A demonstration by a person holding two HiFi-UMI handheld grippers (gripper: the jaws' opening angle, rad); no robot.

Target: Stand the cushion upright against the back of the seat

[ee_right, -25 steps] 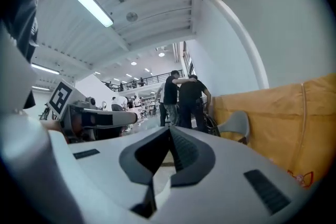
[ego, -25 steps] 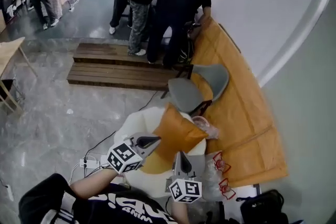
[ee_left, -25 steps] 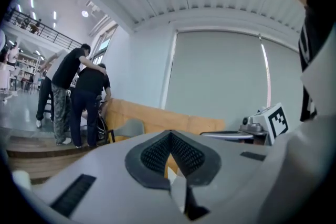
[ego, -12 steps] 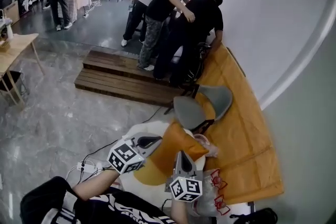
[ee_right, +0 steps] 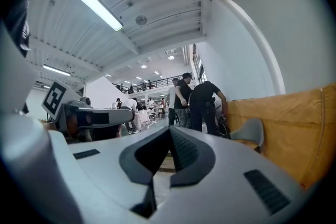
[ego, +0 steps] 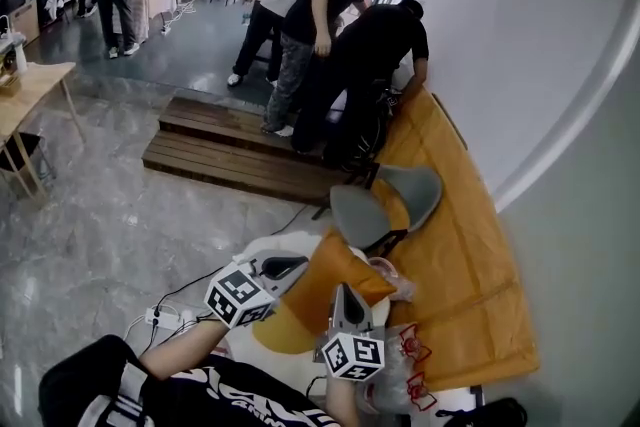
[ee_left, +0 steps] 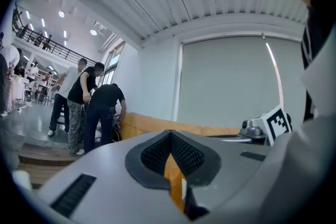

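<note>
An orange cushion (ego: pixel 335 287) lies tilted on a white rounded seat (ego: pixel 262 250) just in front of me. My left gripper (ego: pixel 297 266) is at the cushion's left edge. In the left gripper view its jaws (ee_left: pixel 171 165) are shut on a fold of the orange cushion fabric (ee_left: pixel 173 181). My right gripper (ego: pixel 345 293) sits at the cushion's near right edge. In the right gripper view the right gripper (ee_right: pixel 169 152) has its jaws shut, and no fabric shows between them. Both grippers point level.
A grey shell chair (ego: pixel 385 200) stands just beyond the seat. An orange-covered bench (ego: pixel 460 245) runs along the right wall. Wooden steps (ego: pixel 240 150) and several standing people (ego: pixel 340 25) are further back. A clear bag (ego: pixel 405 355) lies at the right, a power strip (ego: pixel 160 317) at the left.
The head view has tilted up toward the room. Both grippers and the cushion rose a little early on; over the last half second they have stayed still.
</note>
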